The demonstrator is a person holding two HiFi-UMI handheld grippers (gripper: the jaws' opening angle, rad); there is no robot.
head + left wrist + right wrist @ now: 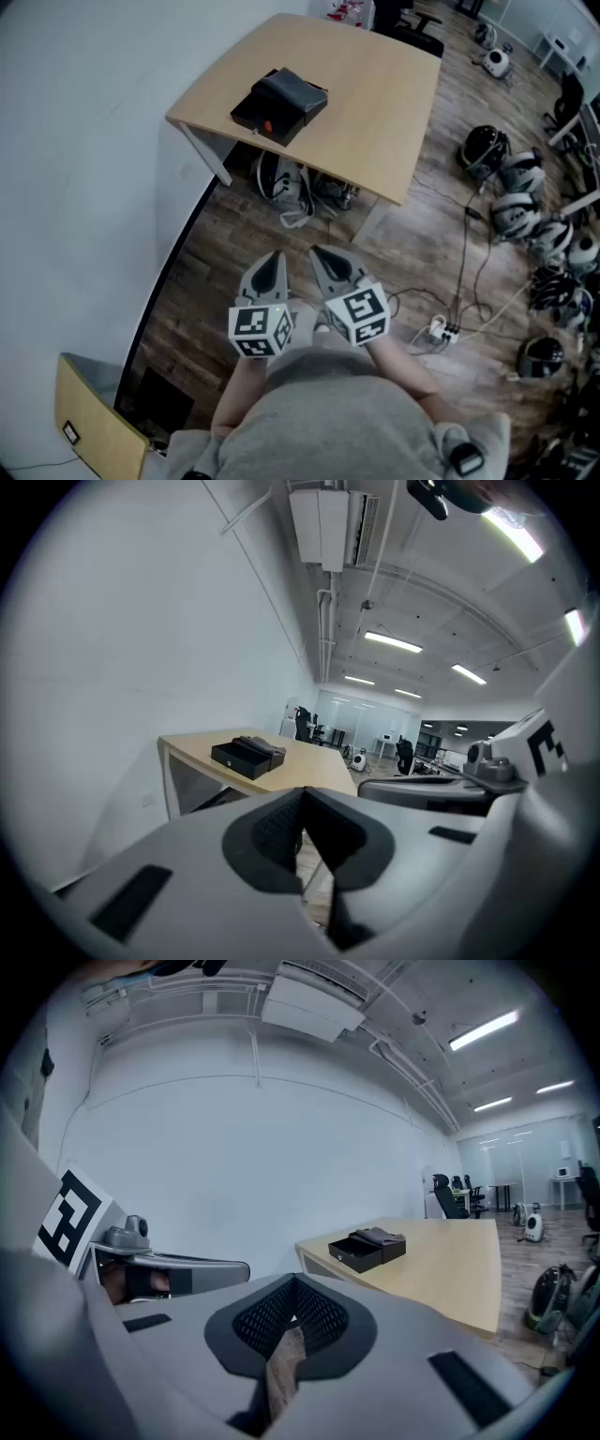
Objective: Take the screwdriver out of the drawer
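A small black drawer box [278, 105] stands on the light wooden table [375, 112], with its drawer pulled out toward the table's near edge. A small red-orange thing [267, 127] shows inside the drawer. The same box appears far off in the left gripper view [248, 755] and the right gripper view [367, 1247]. My left gripper [272, 267] and right gripper [328, 258] hang side by side over the floor, well short of the table. Both point toward it, jaws together and nothing in them [302, 794] [293, 1283].
Bags [281, 183] lie under the table. Several helmets [511, 187] sit on the wood floor at the right, with cables and a power strip [441, 328] nearer me. A white wall runs along the left, and a wooden board [94, 422] leans at bottom left.
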